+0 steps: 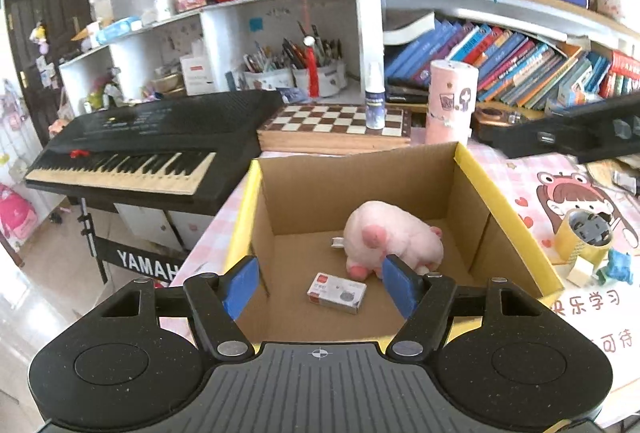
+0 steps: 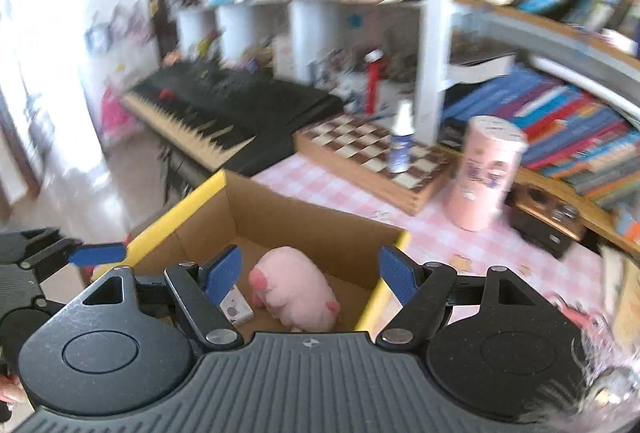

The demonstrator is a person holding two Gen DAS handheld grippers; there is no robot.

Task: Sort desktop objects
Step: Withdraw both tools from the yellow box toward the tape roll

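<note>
The plush pig [image 1: 394, 237] and small box [image 1: 337, 292] lay inside the cardboard box [image 1: 508, 217]; tape roll [image 1: 586, 235] remained on the tabletop [image 1: 560, 185]. Both the left gripper [image 1: 318, 283] and right gripper [image 2: 310, 275] held their fingers apart, empty.

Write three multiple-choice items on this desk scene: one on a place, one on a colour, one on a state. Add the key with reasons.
1. Where is the pink plush toy?
A. inside the cardboard box
B. on the chessboard
C. on the keyboard

2. What colour is the box's rim?
A. red
B. yellow
C. green

3. How do the left tongs stand?
A. clamped on the plush
B. clamped on tape
C. open, holding nothing

Key: 1 A, it lies on the box floor beside a small packet; 2 B, yellow edging shows along the walls; 3 C, blue pads stand apart over the box.
</note>
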